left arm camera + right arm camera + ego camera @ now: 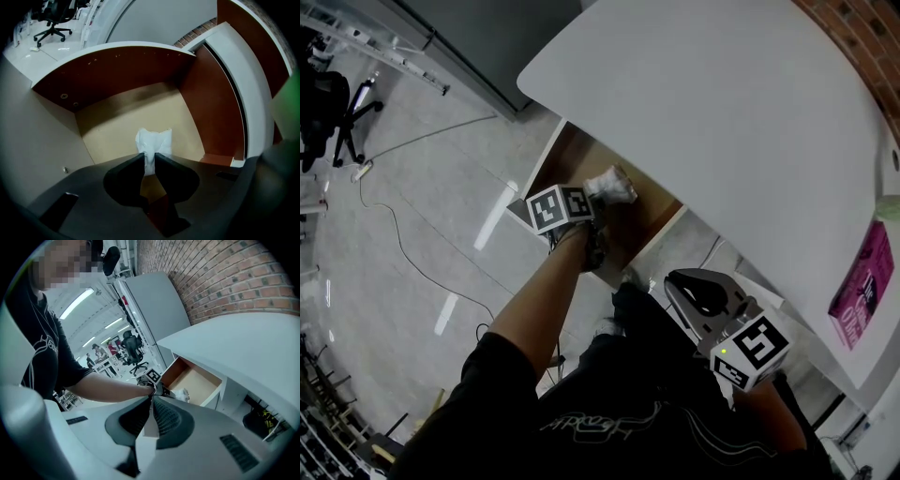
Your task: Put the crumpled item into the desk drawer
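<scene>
The left gripper (pixel 150 157) pinches the lower end of the crumpled item (pixel 153 140), a white, creased, puffy wad, over the tan floor of the open desk drawer (pixel 117 123), while the right gripper (pixel 152 401) hangs apart, jaws together.

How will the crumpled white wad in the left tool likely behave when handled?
Probably soft and light: the crumpled white wad bunches narrow where the left tool pinches it. Its irregular creases suggest it won't roll. It may slide easily on the smooth brown drawer floor.
</scene>
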Tool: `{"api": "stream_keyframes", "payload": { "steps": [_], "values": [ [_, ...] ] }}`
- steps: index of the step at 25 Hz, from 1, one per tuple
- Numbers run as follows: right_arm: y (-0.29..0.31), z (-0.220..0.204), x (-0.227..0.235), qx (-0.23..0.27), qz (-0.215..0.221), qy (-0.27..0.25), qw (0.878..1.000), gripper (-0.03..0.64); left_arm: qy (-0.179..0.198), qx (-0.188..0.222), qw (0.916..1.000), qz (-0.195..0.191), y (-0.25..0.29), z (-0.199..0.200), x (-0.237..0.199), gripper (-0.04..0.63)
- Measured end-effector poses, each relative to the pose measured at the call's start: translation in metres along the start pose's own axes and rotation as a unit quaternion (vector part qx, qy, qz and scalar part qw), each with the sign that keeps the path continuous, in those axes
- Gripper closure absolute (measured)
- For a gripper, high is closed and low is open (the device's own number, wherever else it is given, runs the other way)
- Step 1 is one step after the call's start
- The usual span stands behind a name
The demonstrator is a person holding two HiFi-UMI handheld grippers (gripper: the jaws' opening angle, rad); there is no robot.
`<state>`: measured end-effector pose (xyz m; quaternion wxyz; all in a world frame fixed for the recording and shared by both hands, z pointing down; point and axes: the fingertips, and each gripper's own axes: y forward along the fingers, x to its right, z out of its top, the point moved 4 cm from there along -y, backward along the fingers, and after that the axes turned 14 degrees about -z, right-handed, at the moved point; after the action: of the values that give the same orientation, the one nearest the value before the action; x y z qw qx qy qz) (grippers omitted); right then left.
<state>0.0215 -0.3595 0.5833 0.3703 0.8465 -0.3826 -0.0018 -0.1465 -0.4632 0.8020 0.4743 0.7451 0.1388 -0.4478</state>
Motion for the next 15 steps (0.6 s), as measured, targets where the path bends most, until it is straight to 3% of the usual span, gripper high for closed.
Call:
{"api": "stream_keyframes", "payload": {
  "steps": [2, 6, 10, 15],
  "values": [
    [0.0, -0.002, 0.001, 0.001, 0.0, 0.0, 1.0, 0.561, 0.002, 0.003, 1.0, 0.002, 0.003, 0.002, -0.002, 0.525],
    [0.001, -0.003, 0.003, 0.006, -0.002, 0.004, 1.0, 0.561, -0.022, 0.01, 0.9997, -0.012, 0.008, 0.004, -0.002, 0.396],
    [-0.003, -0.003, 0.0, 0.007, 0.0, 0.017, 1.0, 0.561, -0.043, 0.054, 0.9972, -0.028, -0.001, 0.012, 0.006, 0.294],
    [-0.016, 0.01, -0.012, 0.012, 0.005, 0.021, 1.0, 0.561, -0.024, 0.088, 0.9947, -0.047, -0.03, 0.022, 0.033, 0.246]
  ]
}}
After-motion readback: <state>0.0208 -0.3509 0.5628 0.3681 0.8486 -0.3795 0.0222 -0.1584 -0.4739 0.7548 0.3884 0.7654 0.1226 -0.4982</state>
